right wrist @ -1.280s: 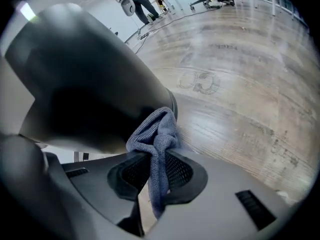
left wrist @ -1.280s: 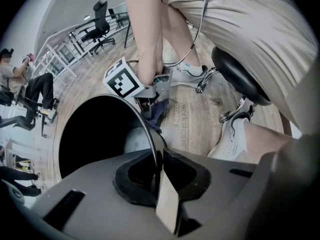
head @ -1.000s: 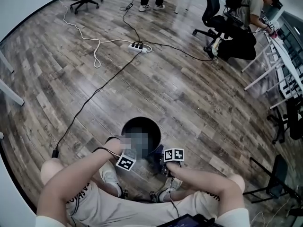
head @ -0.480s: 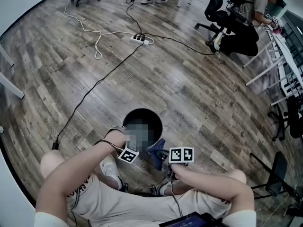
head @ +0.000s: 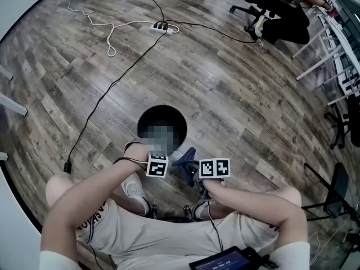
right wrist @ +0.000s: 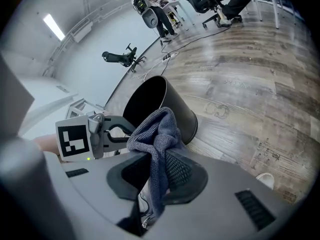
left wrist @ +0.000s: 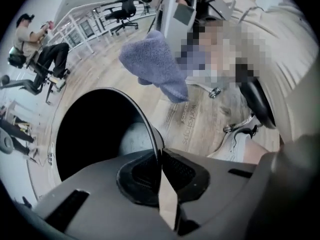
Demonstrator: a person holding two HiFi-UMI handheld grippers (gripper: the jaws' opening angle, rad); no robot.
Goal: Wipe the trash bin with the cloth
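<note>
Floor point(head: 236, 94): wood boards are seen under the trash bin point(head: 147, 115), with cables laid well beyond it.
Trash bin: it is stood upright, round and dark, just in front of the person's feet.
Left gripper point(left wrist: 160, 160): it is pointed down at the bin's near edge. Its jaws have just been closing, and the thin rim is pinched between them.
Right gripper point(right wrist: 159, 171): it is held up just beside the bin, with its jaws pressed onto the cloth point(right wrist: 157, 129).
Cloth: it is bunched, blue-grey, and not yet touching the bin.
Risk: the bin could be tipped if it is rubbed hard, as the thin rim may be slipped from the jaws. The bunched cloth could be pulled loose.
</note>
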